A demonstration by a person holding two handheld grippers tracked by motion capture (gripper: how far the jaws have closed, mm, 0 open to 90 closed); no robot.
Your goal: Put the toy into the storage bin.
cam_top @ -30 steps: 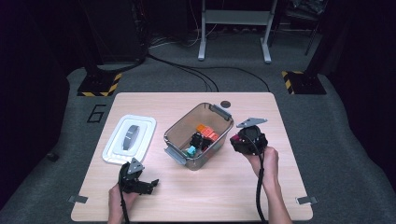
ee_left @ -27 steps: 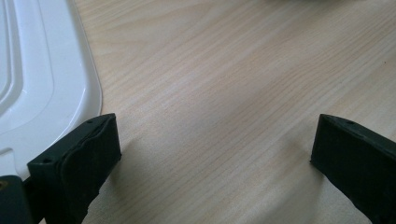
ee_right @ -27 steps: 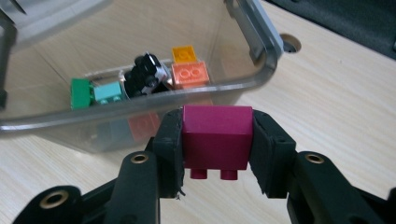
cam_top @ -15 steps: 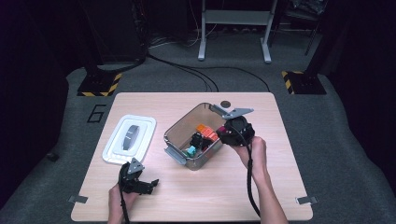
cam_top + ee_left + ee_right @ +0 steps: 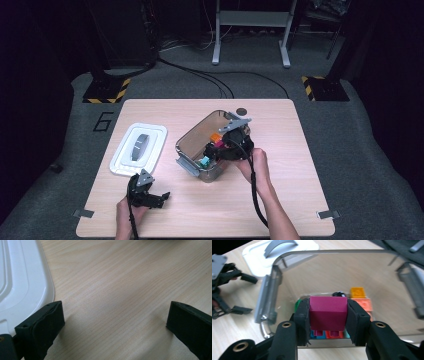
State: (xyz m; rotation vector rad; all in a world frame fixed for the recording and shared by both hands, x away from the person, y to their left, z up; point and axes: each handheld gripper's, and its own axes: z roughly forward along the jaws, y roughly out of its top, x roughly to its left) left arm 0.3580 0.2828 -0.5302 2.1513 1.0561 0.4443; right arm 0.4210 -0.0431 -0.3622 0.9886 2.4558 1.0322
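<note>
Right tool (image 5: 328, 315) clamps a magenta studded block (image 5: 327, 312) over the bin (image 5: 269, 295).

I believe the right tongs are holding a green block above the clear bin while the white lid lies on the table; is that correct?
Not quite: in the right gripper view, the block clamped in the right tongs is magenta, not green. It is above the clear bin, and the white lid lies on the table.
</note>
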